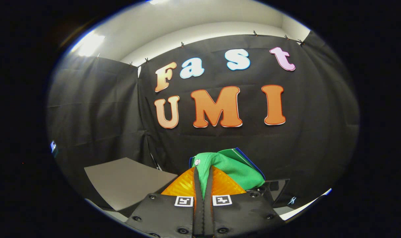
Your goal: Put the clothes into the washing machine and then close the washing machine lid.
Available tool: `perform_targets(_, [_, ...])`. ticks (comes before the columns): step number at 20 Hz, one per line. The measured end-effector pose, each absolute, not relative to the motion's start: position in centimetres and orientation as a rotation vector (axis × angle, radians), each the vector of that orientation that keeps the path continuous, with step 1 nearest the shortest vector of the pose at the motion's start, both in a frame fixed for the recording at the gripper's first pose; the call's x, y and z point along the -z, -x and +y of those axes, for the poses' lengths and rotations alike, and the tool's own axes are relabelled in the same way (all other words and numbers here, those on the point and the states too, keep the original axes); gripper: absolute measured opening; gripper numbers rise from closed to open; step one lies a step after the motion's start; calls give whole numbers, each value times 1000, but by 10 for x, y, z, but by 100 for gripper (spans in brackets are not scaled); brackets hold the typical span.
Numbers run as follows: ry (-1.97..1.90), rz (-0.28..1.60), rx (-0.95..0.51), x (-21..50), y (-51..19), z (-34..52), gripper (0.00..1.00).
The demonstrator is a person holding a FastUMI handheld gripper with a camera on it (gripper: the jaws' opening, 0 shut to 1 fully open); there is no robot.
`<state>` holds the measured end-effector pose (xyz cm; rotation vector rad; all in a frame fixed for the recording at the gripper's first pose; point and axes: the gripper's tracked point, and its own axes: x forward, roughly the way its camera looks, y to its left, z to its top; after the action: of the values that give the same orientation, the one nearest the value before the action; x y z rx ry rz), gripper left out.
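A green garment (231, 167) with a dark blue edge and a small white button is pinched between my two fingers and bunches up just beyond their tips, held up in the air before the black cloth wall. My gripper (203, 177) is shut on this cloth, its fingers pressed close together with a thin strip of green fabric running down between them. The lower part of the garment is hidden behind the fingers.
A flat grey panel (127, 185) lies low to the left of the fingers. A dark boxy object (276, 191) sits low to the right, beside a pale surface edge (302, 206). Black cloth walls close in the space ahead and on both sides.
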<state>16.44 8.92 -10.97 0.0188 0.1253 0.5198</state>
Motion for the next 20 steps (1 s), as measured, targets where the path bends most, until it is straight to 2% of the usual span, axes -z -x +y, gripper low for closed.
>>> perform_targets(8, [-38, 268, -503, 211, -186, 52, 8])
perform_targets(13, [7, 364, -551, 291, -191, 63, 8])
perform_targets(20, [-11, 546, -535, 399, -190, 73, 8])
